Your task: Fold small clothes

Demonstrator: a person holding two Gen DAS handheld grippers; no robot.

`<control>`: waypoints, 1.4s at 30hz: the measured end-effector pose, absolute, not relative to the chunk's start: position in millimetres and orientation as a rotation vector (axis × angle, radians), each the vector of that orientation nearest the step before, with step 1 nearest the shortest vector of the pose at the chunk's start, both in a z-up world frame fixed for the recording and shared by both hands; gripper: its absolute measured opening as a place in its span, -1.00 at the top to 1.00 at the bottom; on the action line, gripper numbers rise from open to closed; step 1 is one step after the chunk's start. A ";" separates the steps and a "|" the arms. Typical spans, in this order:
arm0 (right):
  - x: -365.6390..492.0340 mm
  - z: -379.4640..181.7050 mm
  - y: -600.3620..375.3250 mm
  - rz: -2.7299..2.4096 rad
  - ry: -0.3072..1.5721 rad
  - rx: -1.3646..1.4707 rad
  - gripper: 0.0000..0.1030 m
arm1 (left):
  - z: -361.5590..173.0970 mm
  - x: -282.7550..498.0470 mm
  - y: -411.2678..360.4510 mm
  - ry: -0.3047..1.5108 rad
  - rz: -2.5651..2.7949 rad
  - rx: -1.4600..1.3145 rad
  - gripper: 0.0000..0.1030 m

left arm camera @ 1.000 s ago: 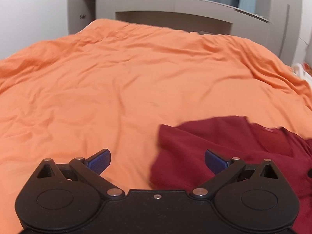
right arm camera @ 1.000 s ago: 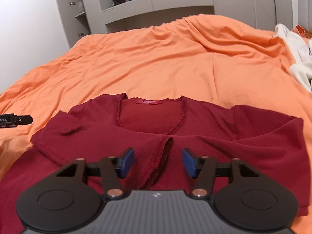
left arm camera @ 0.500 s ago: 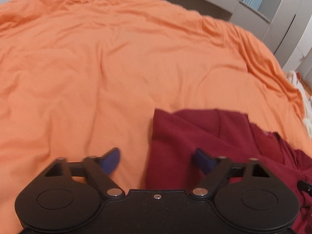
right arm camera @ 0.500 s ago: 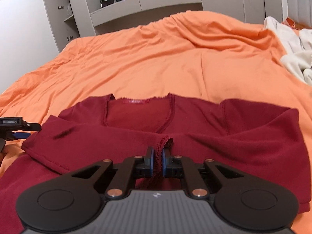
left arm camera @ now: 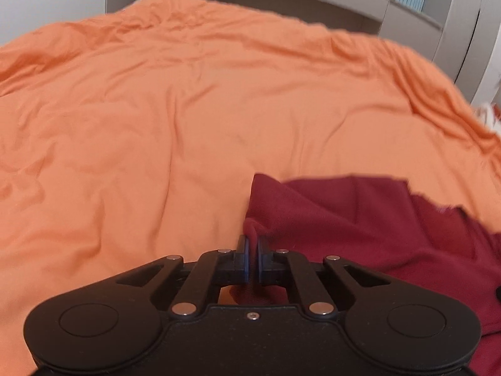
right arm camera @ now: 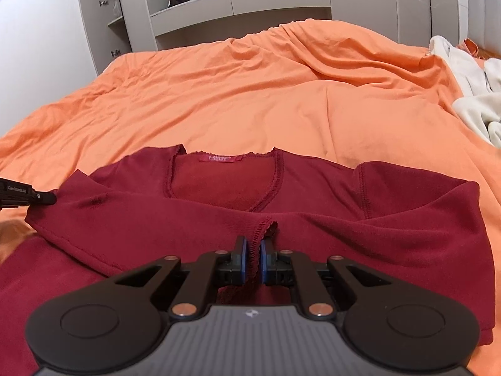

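Observation:
A dark red long-sleeved top (right arm camera: 344,213) lies on the orange bedcover (right arm camera: 250,94), neckline and red label facing away from me, both sleeves folded across the chest. My right gripper (right arm camera: 253,252) is shut on the lace-trimmed sleeve cuff at the middle of the top. In the left wrist view my left gripper (left arm camera: 253,252) is shut on a pinched fold at the left edge of the red top (left arm camera: 360,219). The left gripper's tip (right arm camera: 43,198) shows at the far left of the right wrist view, touching the garment's left side.
The orange bedcover (left arm camera: 156,119) spreads wide around the top, wrinkled. A heap of cream clothes (right arm camera: 469,100) lies at the bed's right edge. Grey cupboards and shelves (right arm camera: 244,3) stand behind the bed.
Both grippers went from open to shut: the right closed on the cuff first, then the left moved down toward the garment's left edge and closed on it.

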State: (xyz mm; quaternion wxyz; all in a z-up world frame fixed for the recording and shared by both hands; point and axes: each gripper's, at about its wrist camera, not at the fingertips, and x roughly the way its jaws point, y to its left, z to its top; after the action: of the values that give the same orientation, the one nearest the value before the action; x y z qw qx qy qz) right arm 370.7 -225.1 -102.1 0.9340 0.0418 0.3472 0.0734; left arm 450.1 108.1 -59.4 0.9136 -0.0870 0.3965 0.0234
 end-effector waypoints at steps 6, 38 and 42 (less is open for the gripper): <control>364.4 -97.5 -228.2 0.166 0.702 0.088 0.59 | -57.7 440.4 119.6 0.854 0.051 -0.229 0.02; 266.5 -61.3 -258.0 0.250 0.558 0.090 -0.84 | -1.4 337.5 55.8 0.687 0.264 -0.263 -0.86; 244.4 -58.4 -260.7 0.259 0.551 0.066 -0.94 | 9.0 312.0 41.2 0.668 0.258 -0.229 -0.95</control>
State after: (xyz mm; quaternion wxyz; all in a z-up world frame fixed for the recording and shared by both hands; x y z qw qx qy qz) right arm 244.4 -260.7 -58.4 0.9535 0.0323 0.2714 0.1273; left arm 312.0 41.2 9.0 0.9302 -0.1117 0.3262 0.1258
